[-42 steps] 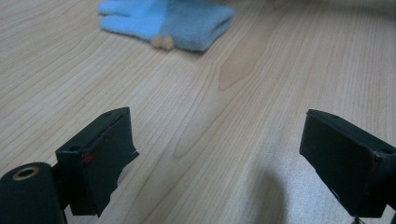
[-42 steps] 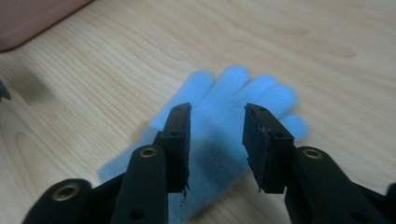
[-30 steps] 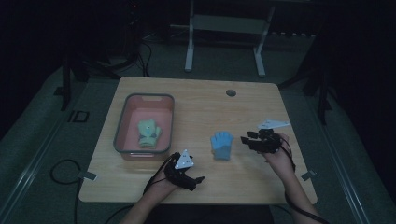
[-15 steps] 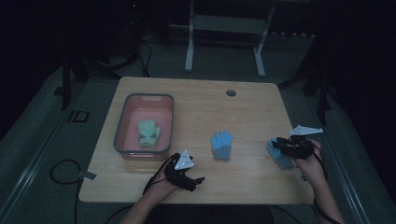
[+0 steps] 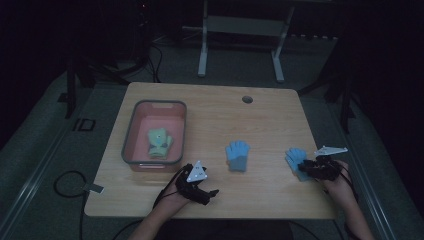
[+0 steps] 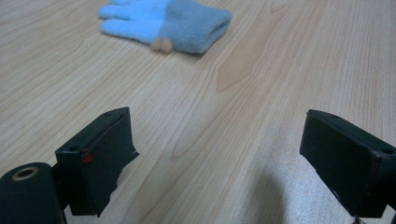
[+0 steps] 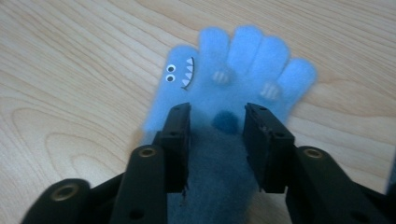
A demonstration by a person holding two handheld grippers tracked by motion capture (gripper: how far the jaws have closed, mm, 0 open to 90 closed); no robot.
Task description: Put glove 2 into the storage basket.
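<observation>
My right hand-held gripper has black jaws, and the glove under them is light blue with a grey-blue cuff, googly eyes and a white toothed grin. The other glove is the same blue. The worktop is pale wood grain; the bin is pink with a grey rim, holding a green glove
</observation>
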